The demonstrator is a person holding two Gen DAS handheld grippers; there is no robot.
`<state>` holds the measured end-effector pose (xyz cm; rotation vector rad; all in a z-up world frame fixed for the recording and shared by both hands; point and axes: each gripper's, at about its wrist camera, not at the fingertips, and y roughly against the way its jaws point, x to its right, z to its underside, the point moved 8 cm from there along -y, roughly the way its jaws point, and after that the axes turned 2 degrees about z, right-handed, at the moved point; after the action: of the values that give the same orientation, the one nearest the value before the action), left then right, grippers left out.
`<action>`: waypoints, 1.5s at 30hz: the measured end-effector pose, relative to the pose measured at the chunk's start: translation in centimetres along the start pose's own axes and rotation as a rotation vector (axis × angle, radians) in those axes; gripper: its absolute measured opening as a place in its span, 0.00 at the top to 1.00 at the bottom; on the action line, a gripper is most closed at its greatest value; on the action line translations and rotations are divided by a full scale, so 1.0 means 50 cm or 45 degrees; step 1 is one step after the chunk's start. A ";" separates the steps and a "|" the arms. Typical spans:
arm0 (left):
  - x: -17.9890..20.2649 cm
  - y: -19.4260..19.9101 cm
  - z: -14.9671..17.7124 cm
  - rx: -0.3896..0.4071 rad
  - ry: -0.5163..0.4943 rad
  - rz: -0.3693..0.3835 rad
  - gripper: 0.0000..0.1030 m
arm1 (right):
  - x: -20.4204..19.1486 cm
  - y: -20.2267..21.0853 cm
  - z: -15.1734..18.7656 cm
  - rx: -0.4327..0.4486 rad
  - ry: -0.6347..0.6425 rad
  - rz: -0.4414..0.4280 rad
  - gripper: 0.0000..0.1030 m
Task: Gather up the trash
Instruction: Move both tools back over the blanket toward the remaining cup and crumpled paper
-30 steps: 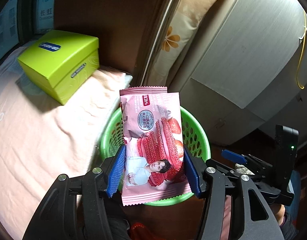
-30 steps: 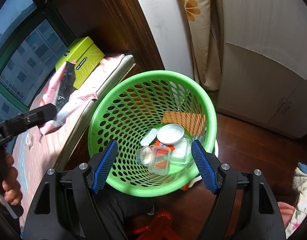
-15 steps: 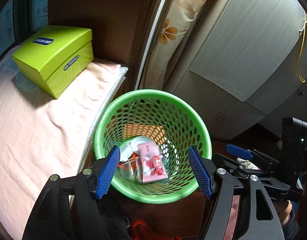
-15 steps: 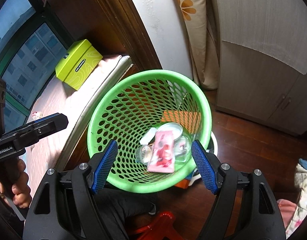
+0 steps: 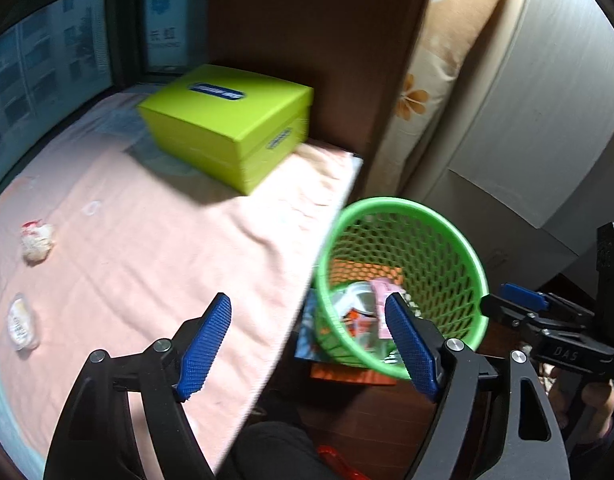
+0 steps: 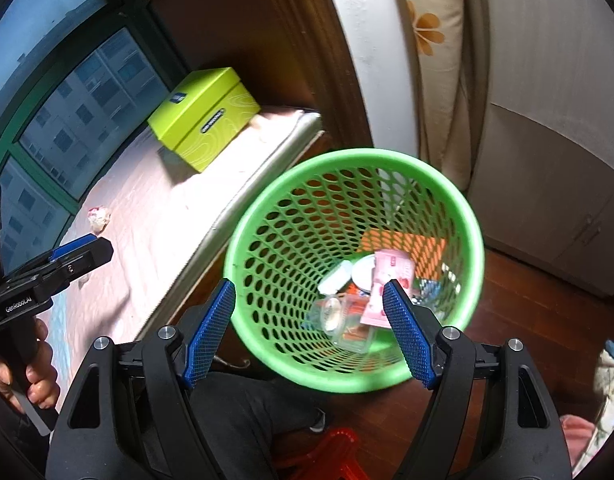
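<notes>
A green mesh basket (image 6: 473, 236) stands on the floor beside the bed; it also shows in the left wrist view (image 5: 477, 268). Inside lie a pink snack wrapper (image 6: 389, 276), clear plastic cups (image 6: 335, 312) and a white lid. My left gripper (image 5: 307, 342) is open and empty over the edge of the pink bed cover (image 5: 167, 248). My right gripper (image 6: 309, 330) is open and empty above the basket. On the cover lie a crumpled white and red scrap (image 5: 37, 240) and a small clear cup (image 5: 21, 322).
A lime-green box (image 5: 231, 120) sits at the far end of the bed by the window. A white cabinet (image 6: 555, 200) and a flowered curtain (image 6: 435, 60) stand behind the basket. The floor is dark wood. A red object (image 6: 335, 452) lies low near my legs.
The pink wrapper left my left gripper and dropped into the basket. My left gripper has since swung left from over the basket to over the bed. The right gripper stays open above the basket.
</notes>
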<state>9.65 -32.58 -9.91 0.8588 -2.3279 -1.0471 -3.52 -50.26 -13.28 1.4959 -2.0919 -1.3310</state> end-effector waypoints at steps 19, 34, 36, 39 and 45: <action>-0.496 0.095 0.093 -0.008 0.446 -0.486 0.17 | -0.217 -0.056 -0.026 -0.048 0.205 -0.118 0.24; -0.629 0.032 0.134 -0.109 0.557 -0.503 0.13 | -0.379 -0.127 -0.042 -0.108 0.369 -0.197 0.24; -0.636 0.024 0.133 -0.117 0.566 -0.497 0.13 | -0.396 -0.135 -0.046 -0.112 0.385 -0.205 0.24; -0.644 0.011 0.131 -0.129 0.554 -0.498 0.13 | -0.419 -0.152 -0.055 -0.118 0.408 -0.209 0.24; -0.650 0.000 0.124 -0.116 0.559 -0.452 0.32 | -0.469 -0.183 -0.067 -0.134 0.462 -0.224 0.24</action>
<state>28.87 -6.95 -18.27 1.3458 -1.7903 -0.9693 14.75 -32.71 -11.70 1.7552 -1.6745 -1.1029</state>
